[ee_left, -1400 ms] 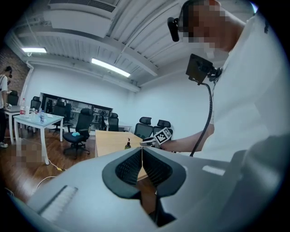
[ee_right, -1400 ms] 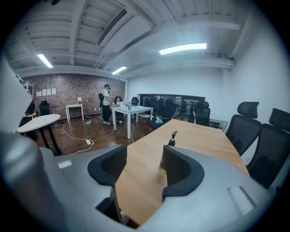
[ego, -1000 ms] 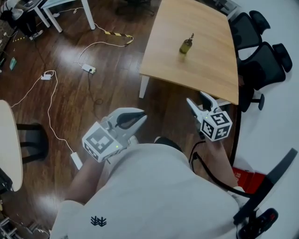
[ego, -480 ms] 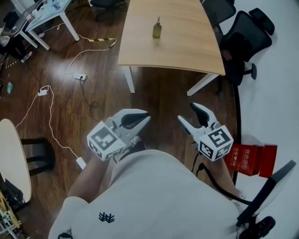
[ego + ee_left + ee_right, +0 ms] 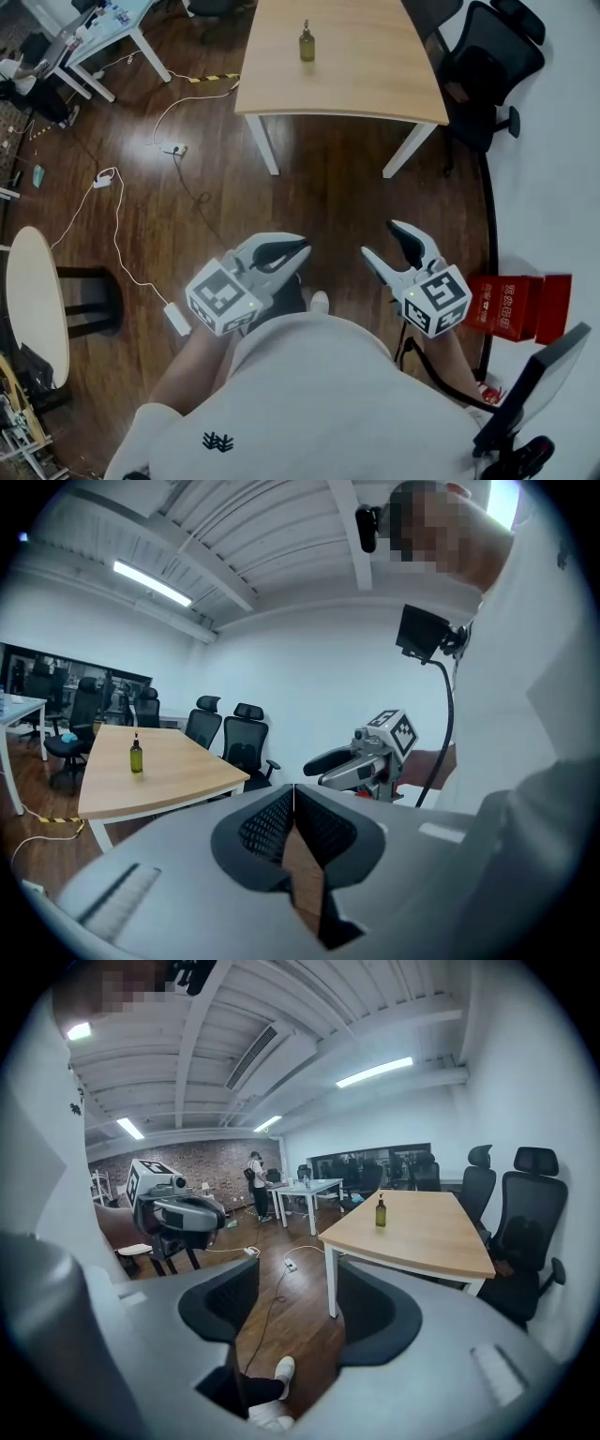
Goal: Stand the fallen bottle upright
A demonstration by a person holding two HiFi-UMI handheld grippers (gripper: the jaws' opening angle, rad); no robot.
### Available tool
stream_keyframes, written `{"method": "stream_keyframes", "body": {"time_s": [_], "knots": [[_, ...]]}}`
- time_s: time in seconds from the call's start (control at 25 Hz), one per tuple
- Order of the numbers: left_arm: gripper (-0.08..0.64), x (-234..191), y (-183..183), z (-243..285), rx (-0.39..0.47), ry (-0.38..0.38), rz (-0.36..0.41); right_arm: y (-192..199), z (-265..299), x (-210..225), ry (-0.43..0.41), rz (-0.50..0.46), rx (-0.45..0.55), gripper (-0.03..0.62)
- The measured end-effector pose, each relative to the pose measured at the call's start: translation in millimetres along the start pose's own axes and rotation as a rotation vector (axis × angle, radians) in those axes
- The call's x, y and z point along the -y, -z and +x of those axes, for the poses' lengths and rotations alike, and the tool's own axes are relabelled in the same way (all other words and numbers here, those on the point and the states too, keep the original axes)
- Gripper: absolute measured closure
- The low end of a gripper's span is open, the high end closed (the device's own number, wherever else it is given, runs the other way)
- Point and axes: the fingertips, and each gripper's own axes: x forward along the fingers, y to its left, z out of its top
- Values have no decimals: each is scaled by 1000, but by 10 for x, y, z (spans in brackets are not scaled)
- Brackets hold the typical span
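A small olive-green bottle (image 5: 307, 42) with a dark cap stands upright on the light wooden table (image 5: 375, 66), far ahead of me. The left gripper view shows the bottle (image 5: 136, 757) at the left, and the right gripper view shows the bottle (image 5: 381, 1212) right of centre. My left gripper (image 5: 298, 255) is held close to my body over the floor, its jaws shut and empty (image 5: 293, 794). To its right my right gripper (image 5: 380, 239) stands open with nothing between its fingers (image 5: 297, 1283). Both are well away from the table.
Black office chairs (image 5: 483, 66) stand at the table's right side. White cables and a power strip (image 5: 178, 145) lie on the dark wooden floor. A red box (image 5: 516, 305) sits at the right, a round table (image 5: 33, 300) at the left. A person (image 5: 256, 1185) stands far back.
I have stepped back from the table, so the table and bottle now lie farther off. Both grippers have drawn in toward my body; the left stays shut, the right open.
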Motion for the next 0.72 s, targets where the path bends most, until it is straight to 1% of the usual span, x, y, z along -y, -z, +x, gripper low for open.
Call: {"method": "stream_keyframes", "body": {"time_s": [0.24,0.44,0.72], "knots": [[557,141,104,-156,-6,13,13,28,-75,-161,24,-11,34,331],[557,144,19,-182,1,8,41,-71,-66,-221,21,-25,51,336],[557,106,20,-168,-16,3,40,-111,-69,-181,24,-28,49,342]]}}
